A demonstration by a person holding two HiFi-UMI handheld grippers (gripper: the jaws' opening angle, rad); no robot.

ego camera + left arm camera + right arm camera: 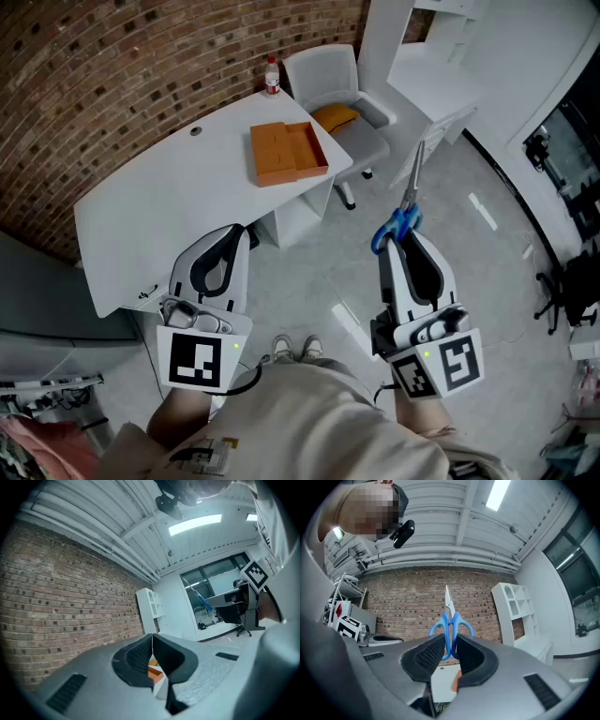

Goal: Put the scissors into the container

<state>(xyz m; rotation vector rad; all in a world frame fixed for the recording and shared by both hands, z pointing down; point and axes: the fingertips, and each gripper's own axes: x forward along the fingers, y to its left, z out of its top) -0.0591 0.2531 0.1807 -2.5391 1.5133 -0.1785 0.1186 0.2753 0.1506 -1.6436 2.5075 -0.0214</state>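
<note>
scissors (405,202) clamped by the blue handles between the right gripper (400,246) jaws, blades pointing ahead and clear of the hand, well apart from the orange container (286,152) on the white table (169,206), seemingly for carrying over; left gripper (230,239) jaws together, empty.

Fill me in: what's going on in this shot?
A person is standing a little way back from a white table, holding a two-jaw gripper in each hand. The right gripper is clamped on the blue handles of a pair of scissors, with the blades pointing ahead toward the table. The left gripper has its jaws together and holds nothing. The orange container sits on the table, and the scissors are not in it yet.
</note>
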